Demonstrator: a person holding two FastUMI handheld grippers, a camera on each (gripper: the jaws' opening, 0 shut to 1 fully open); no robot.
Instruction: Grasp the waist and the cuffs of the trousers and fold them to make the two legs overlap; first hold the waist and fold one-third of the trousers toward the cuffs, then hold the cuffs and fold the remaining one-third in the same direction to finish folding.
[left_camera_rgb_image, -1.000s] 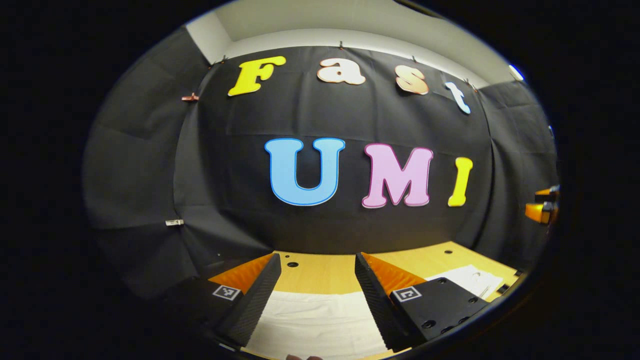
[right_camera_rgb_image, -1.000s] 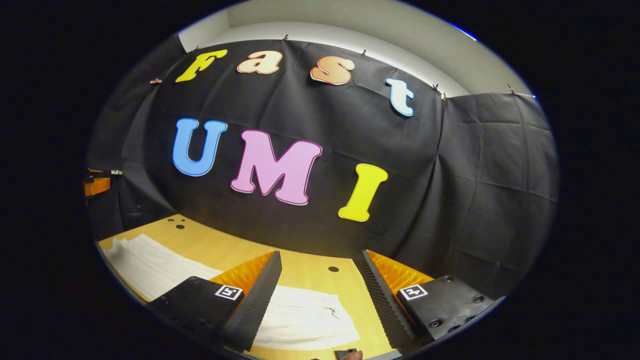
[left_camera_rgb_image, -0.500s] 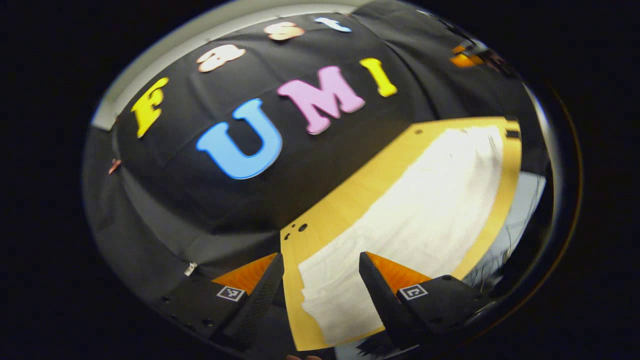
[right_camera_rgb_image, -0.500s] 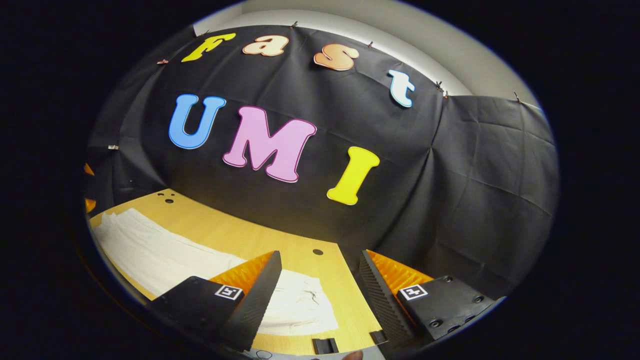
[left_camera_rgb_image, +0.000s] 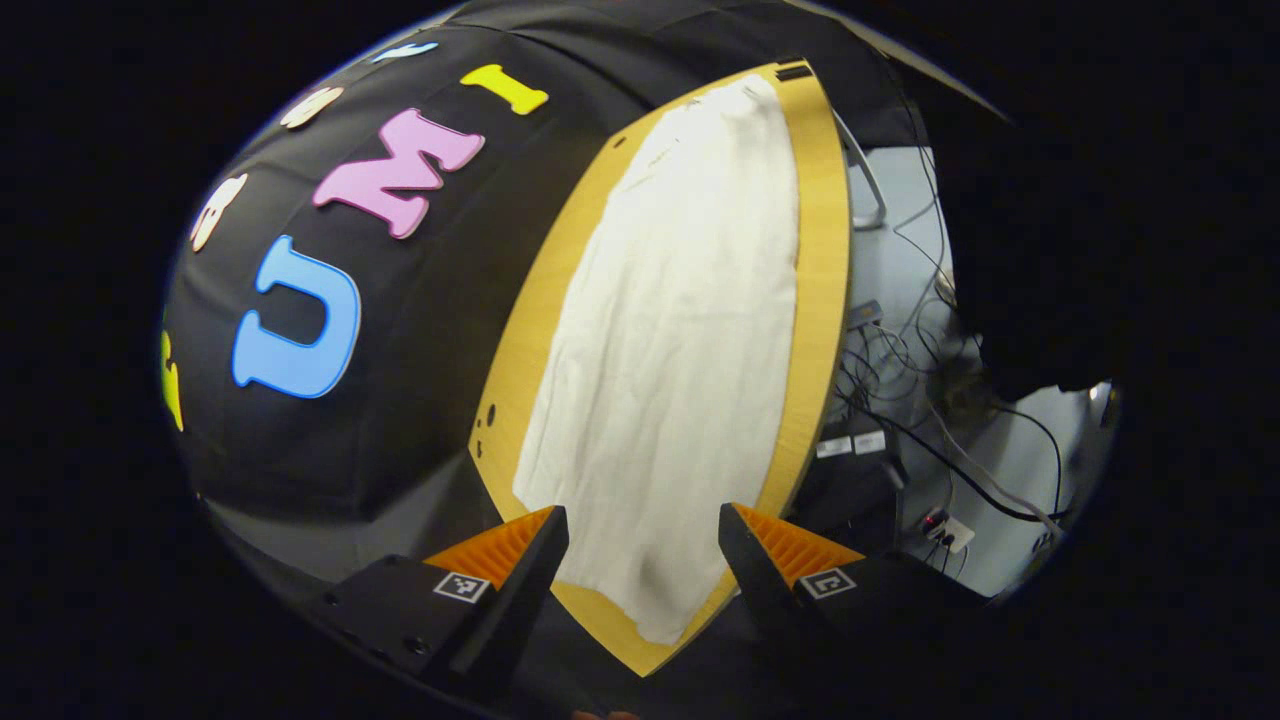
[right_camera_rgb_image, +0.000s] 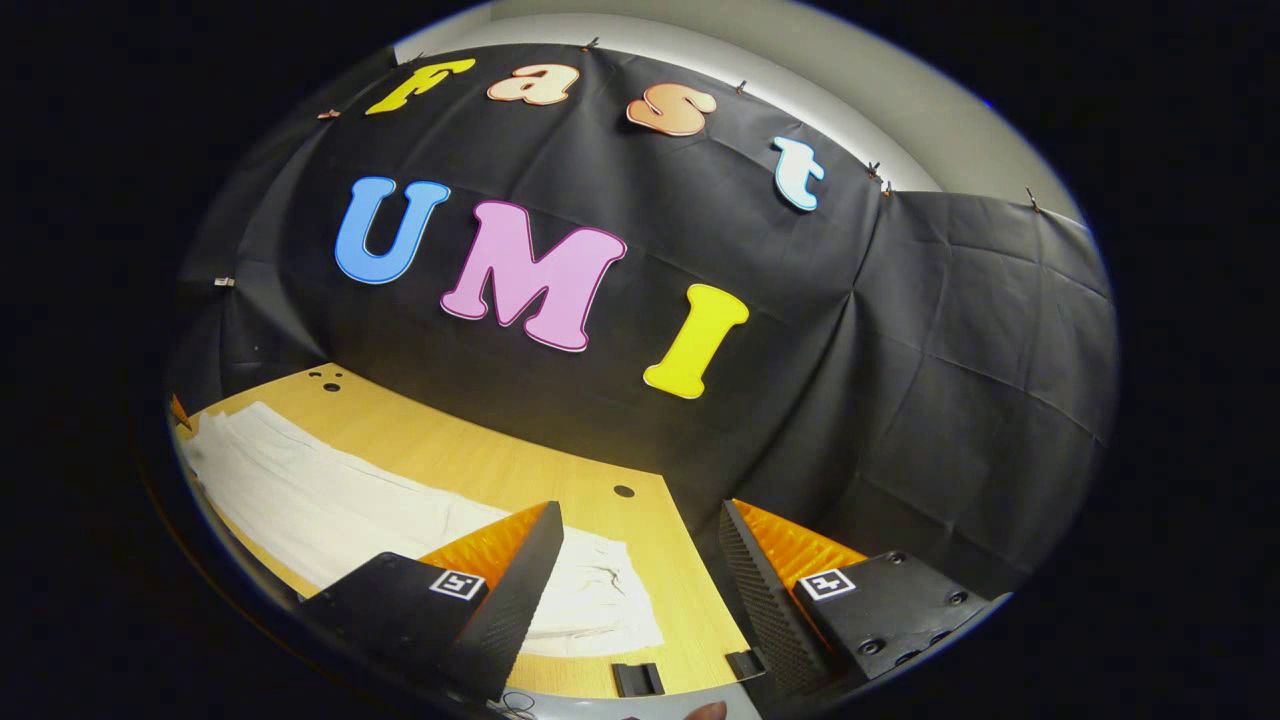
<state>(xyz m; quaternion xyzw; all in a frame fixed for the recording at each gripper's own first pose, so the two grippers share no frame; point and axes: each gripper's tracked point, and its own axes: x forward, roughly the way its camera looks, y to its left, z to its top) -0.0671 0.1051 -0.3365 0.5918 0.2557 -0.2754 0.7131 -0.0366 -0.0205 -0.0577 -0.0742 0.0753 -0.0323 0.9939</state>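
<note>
White trousers (left_camera_rgb_image: 670, 350) lie flat and stretched out along a wooden table (left_camera_rgb_image: 815, 300). In the left gripper view I look down their whole length from one end. My left gripper (left_camera_rgb_image: 640, 545) hovers open over the near end, a finger to either side of the cloth and nothing between them. In the right gripper view the trousers (right_camera_rgb_image: 330, 500) run off to the left, and their wrinkled near end lies just behind the left finger. My right gripper (right_camera_rgb_image: 640, 545) stands open above the table (right_camera_rgb_image: 480, 465), holding nothing.
Cables and a power strip (left_camera_rgb_image: 900, 400) lie on the floor beside the table's long edge. The black cloth wall (right_camera_rgb_image: 900, 400) closes the far side. Small holes (right_camera_rgb_image: 624, 491) mark the tabletop, and black clips (right_camera_rgb_image: 637, 678) sit on its near edge.
The left gripper has swung round and tipped down, from facing the wall to looking along the trousers from their end. The right gripper has barely shifted. Both stay open.
</note>
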